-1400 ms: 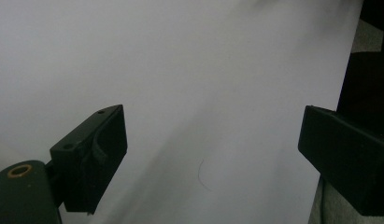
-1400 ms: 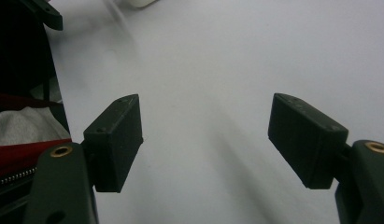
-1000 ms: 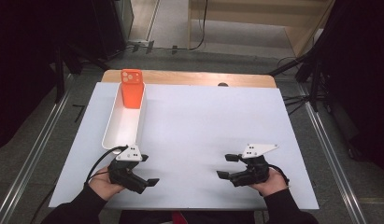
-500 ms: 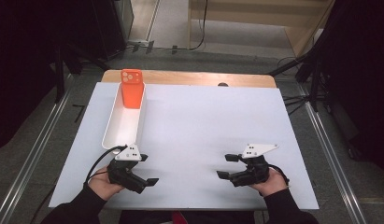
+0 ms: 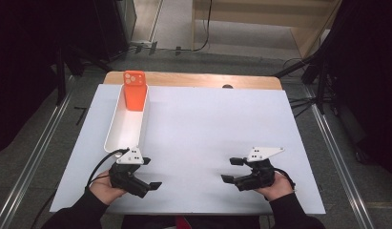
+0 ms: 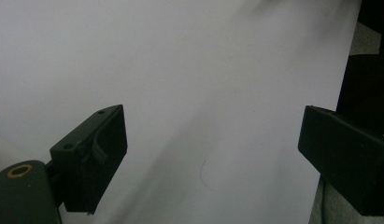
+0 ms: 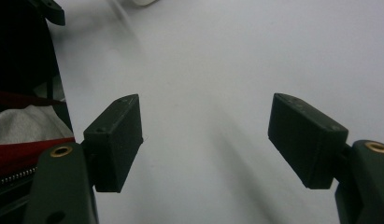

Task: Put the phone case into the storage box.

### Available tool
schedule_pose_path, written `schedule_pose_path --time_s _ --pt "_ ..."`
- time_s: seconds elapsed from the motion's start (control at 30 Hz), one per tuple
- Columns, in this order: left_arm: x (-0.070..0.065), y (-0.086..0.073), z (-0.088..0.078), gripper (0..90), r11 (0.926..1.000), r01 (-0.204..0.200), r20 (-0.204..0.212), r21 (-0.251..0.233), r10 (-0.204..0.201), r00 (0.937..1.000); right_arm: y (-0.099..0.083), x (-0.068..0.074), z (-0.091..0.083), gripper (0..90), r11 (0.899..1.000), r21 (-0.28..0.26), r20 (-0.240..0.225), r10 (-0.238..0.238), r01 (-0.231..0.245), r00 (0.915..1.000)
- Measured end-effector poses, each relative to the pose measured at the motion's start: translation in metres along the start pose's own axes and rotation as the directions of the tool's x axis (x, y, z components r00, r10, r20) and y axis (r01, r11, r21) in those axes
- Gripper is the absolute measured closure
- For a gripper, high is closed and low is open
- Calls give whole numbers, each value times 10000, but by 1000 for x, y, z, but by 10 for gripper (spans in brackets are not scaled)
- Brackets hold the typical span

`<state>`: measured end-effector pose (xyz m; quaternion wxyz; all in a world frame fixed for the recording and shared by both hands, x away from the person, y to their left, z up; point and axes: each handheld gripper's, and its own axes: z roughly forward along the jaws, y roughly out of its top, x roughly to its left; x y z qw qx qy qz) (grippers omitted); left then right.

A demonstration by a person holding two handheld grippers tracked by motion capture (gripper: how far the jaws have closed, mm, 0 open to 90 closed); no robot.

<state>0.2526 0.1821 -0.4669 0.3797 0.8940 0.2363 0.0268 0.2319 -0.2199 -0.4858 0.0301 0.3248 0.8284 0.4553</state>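
high view looks down; gripper views skim the same white table point(image 5: 208, 124) closely.

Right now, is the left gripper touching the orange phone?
Apart. The high view shows the left gripper near the table's front edge, the phone far off in the tray's far end.

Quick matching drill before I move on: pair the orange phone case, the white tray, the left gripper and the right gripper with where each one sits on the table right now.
Things:
1. orange phone case
2. white tray
3. left gripper
4. right gripper

Places or states:
A. near right of the white sheet, jaws open with nothing between them
B. stands at the far end of the tray
C. near left of the sheet, just below the tray's near end, jaws open
D. long, lying along the left side of the sheet

Pairs: 1-B, 2-D, 3-C, 4-A
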Motion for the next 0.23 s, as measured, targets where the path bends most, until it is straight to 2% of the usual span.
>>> schedule_pose_path --time_s 0.23 --pt "1 0 0 83 10000 -17 6 12 17 10000 0 1 0 249 10000 26 -15 13 -13 10000"
